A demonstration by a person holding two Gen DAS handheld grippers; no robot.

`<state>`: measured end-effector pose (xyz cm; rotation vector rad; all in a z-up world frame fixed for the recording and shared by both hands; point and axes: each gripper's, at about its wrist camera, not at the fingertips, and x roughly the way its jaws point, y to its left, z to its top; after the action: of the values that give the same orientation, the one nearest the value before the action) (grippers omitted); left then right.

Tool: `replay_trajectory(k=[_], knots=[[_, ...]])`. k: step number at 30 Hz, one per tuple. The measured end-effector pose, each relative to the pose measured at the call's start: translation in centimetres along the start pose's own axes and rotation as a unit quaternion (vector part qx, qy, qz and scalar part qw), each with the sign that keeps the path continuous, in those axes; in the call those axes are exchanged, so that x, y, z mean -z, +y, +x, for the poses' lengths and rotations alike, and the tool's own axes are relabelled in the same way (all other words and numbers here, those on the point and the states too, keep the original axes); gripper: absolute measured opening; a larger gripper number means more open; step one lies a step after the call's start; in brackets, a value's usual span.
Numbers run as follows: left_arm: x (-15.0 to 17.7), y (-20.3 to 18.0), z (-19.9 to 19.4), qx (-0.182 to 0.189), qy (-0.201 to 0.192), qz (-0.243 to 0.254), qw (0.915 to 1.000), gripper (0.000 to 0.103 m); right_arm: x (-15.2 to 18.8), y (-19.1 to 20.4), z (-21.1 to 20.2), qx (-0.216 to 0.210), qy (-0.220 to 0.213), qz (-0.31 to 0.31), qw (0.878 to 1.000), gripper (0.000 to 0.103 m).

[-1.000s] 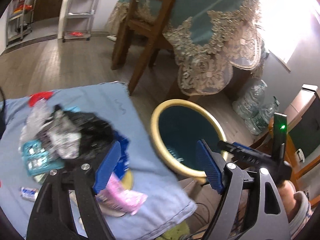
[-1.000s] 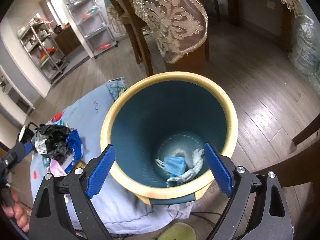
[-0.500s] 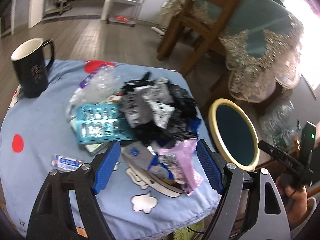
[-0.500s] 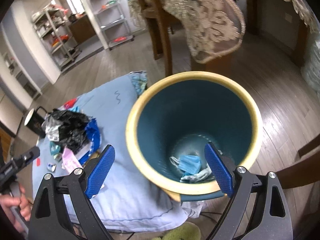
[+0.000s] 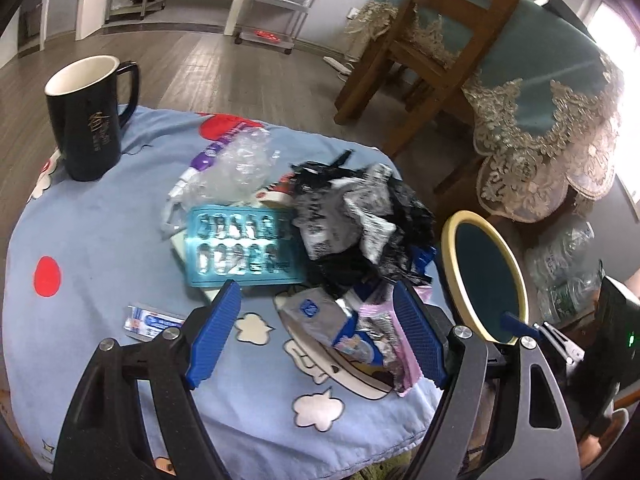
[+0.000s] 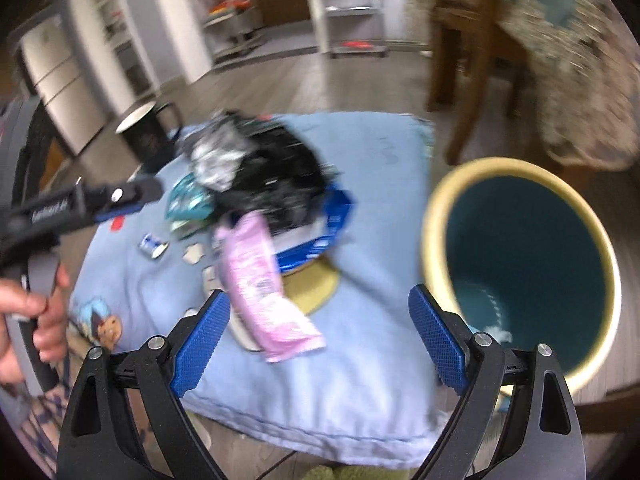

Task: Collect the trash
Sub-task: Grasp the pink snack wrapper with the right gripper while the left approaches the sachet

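Note:
A heap of trash lies on a small table with a light-blue cloth (image 5: 100, 232): a crumpled black bag (image 5: 360, 220), a teal blister tray (image 5: 240, 248), clear plastic (image 5: 236, 164), a silver-blue packet (image 5: 320, 316), a pink wrapper (image 6: 260, 280) and a small sachet (image 5: 152, 322). A yellow-rimmed teal bin (image 6: 520, 252) stands on the floor right of the table; it also shows in the left wrist view (image 5: 484, 272). My left gripper (image 5: 316, 332) is open and empty above the near trash. My right gripper (image 6: 320, 340) is open and empty over the cloth beside the bin.
A black mug (image 5: 88, 116) stands at the table's far left. A wooden chair (image 5: 432, 40) and a lace-draped table (image 5: 552, 100) stand behind. Plastic bottles (image 5: 568, 272) lie on the floor right of the bin. Shelving (image 6: 352, 4) lines the far wall.
My left gripper has swung from the bin over the trash heap. My right gripper has swung left, from above the bin toward the table; its view is blurred.

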<state>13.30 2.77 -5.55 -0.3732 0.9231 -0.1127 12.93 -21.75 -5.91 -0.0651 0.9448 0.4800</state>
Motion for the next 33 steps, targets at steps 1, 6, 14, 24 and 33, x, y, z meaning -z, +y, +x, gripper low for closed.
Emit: replay_trajectory(k=[1, 6, 14, 24, 33], knots=[[0.0, 0.4, -0.1, -0.002, -0.001, -0.004, 1.0000, 0.077, -0.1, 0.7, 0.4, -0.007, 0.003, -0.006, 1.000, 0.091], [0.1, 3.3, -0.4, -0.026, 0.001, -0.031, 0.9992, 0.077, -0.3, 2.2, 2.0, -0.027, 0.019, -0.016, 0.999, 0.087], [0.8, 7.7, -0.1, -0.049, 0.018, -0.090, 0.9946, 0.077, -0.1, 2.8, 5.3, -0.051, 0.064, -0.012, 0.997, 0.044], [1.7, 8.5, 2.2, -0.093, 0.058, -0.084, 0.9904, 0.077, 0.5, 2.8, 3.3, -0.059, 0.050, -0.022, 0.997, 0.027], [2.2, 7.9, 4.2, -0.146, 0.081, -0.034, 0.9855, 0.077, 0.9, 1.7, 2.2, -0.071, 0.042, 0.003, 0.997, 0.027]])
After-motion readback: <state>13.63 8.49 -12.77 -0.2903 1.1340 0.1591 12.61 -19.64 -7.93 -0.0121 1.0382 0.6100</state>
